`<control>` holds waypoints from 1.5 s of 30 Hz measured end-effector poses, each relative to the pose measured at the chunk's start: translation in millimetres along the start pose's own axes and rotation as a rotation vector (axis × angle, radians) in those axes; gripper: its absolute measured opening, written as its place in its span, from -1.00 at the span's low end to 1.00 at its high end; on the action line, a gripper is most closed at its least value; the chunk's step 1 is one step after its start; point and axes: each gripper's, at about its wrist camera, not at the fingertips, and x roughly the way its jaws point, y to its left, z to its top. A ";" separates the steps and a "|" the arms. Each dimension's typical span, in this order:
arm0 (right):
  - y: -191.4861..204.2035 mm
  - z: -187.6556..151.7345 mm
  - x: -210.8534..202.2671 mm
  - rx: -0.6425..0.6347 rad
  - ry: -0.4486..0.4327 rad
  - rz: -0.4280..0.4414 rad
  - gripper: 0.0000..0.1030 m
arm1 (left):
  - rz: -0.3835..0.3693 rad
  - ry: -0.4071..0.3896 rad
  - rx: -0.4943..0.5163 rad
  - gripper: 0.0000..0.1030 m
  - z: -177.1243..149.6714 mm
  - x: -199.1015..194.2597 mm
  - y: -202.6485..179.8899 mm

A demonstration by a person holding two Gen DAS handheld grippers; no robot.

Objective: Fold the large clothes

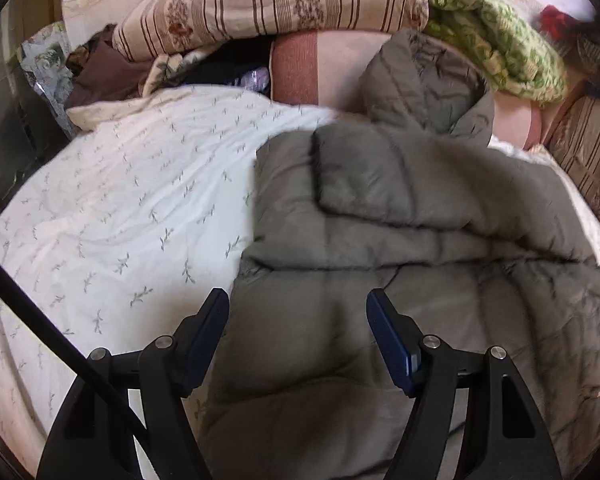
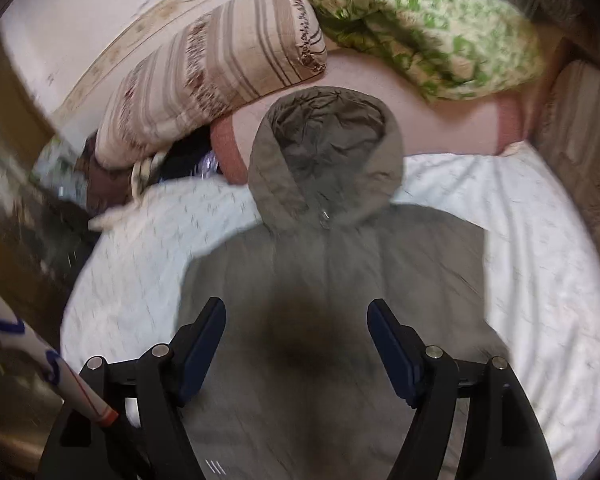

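An olive-grey quilted hooded jacket [image 1: 400, 220] lies on a white leaf-printed bed sheet [image 1: 120, 200]. In the left wrist view one sleeve [image 1: 380, 172] is folded across its body, and the hood [image 1: 428, 84] points toward the pillows. My left gripper [image 1: 298, 316] hangs open above the jacket's lower left part with nothing between its fingers. In the blurred right wrist view the whole jacket [image 2: 332, 264] lies flat with its hood [image 2: 328, 148] at the top. My right gripper [image 2: 296, 320] stands open above the jacket's middle, holding nothing.
A striped beige pillow [image 1: 268, 4] and a green patterned blanket [image 1: 496, 44] are piled at the head of the bed. A pink-brown bolster [image 1: 320, 68] lies behind the hood. Dark clothes [image 1: 104, 76] sit at the left. A white sleeve [image 2: 40, 360] crosses the lower left.
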 end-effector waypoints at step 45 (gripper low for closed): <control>97.7 43.4 59.4 -0.194 -0.031 -0.138 -0.81 | -0.125 0.017 -0.229 0.51 19.8 2.0 79.4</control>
